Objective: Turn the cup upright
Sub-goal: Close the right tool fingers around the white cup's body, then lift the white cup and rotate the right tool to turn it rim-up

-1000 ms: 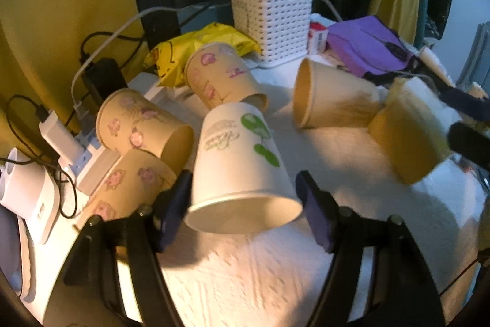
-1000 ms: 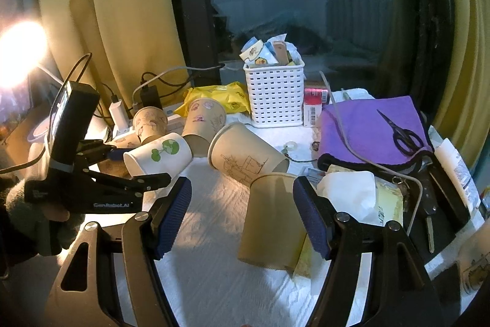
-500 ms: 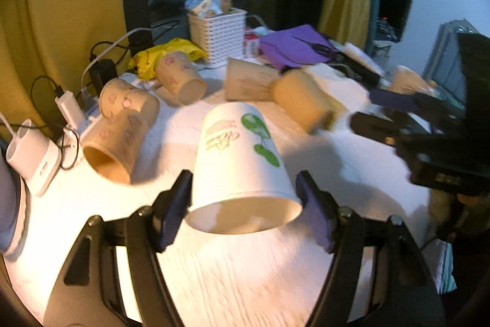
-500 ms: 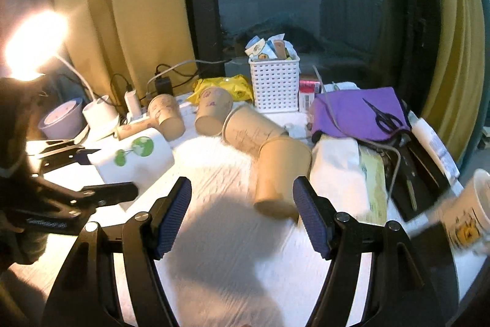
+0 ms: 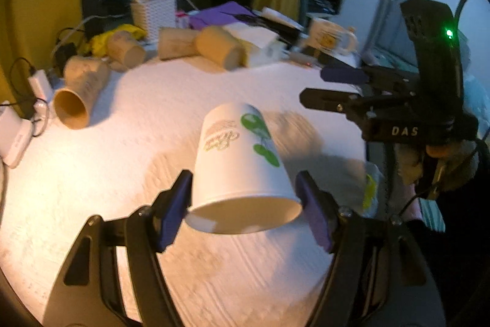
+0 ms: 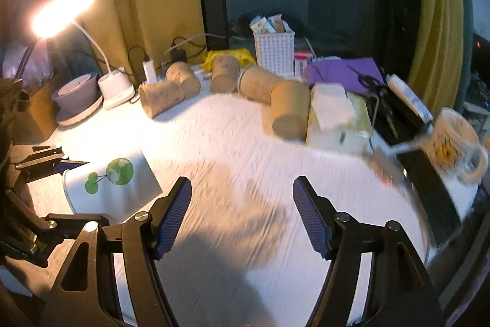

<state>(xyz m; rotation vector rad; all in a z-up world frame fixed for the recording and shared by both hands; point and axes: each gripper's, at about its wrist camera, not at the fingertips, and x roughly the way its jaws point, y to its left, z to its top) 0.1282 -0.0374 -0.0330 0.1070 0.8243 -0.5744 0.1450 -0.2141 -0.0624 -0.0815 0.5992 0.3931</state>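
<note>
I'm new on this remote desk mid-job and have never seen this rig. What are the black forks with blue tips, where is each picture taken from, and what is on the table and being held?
There is no robot arm: a person holds a two-finger gripper in each hand, and a fisheye camera on each looks forward along its fingers.

In the left wrist view, the left gripper is shut on the white cup, which has green print; its open mouth faces the camera.

In the right wrist view, the right gripper is open and holds nothing. The same cup shows at the left there.

On the white cloth several brown paper cups lie on their sides. Behind them stand a white basket, a lit desk lamp and a purple cloth; a mug is at the right.
</note>
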